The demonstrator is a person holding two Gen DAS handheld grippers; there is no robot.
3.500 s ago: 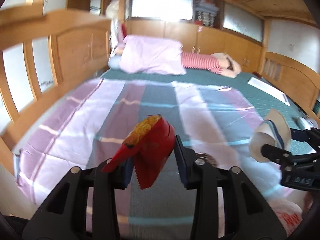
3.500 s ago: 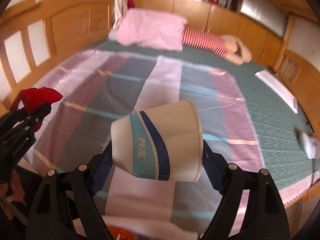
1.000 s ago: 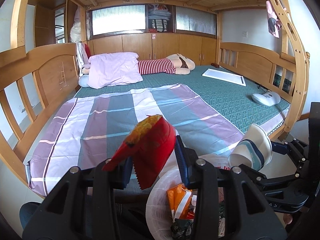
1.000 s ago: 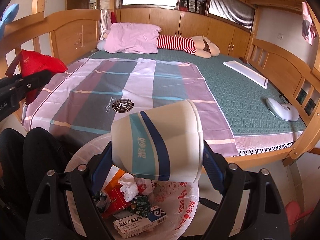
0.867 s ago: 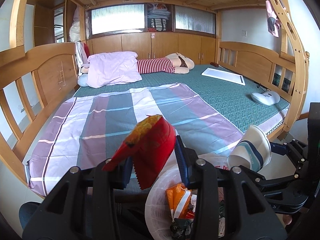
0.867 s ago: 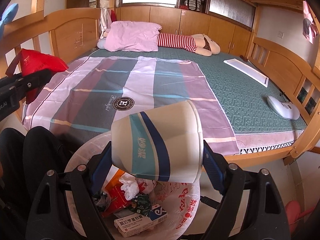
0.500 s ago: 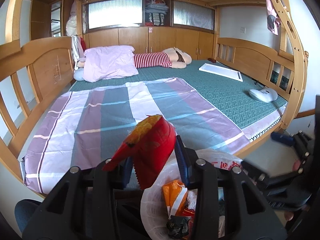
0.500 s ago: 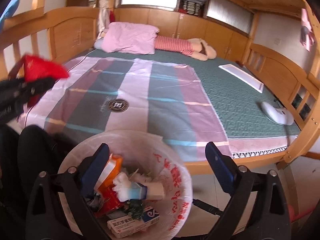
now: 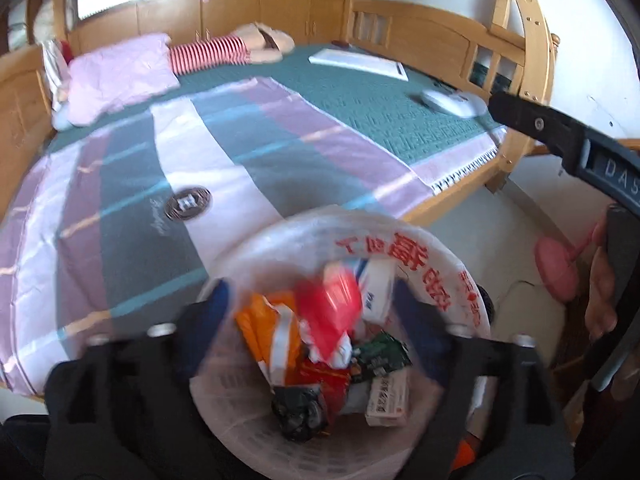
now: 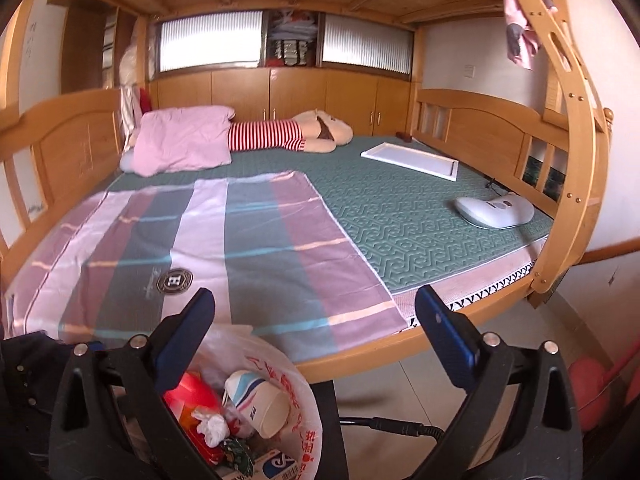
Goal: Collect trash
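Two pieces of trash have just left their grippers: the red wrapper (image 9: 334, 304) and the paper cup (image 10: 260, 404) now lie in the bin bag (image 9: 440, 264). The left gripper (image 9: 312, 312) hangs wide and empty above it; the right gripper (image 10: 316, 324), also wide, points at the bed (image 10: 400, 216) toward 12 o'clock.

At the lower centre there was one white plastic trash bag with red print (image 9: 432, 268), holding one white paper cup with blue bands (image 10: 256, 402) and one red snack wrapper (image 9: 332, 308). Higher up lay one pink pillow (image 10: 182, 142), one striped plush toy (image 10: 288, 134), one flat white tray (image 10: 410, 159) and one pale oval device (image 10: 494, 210) at right.
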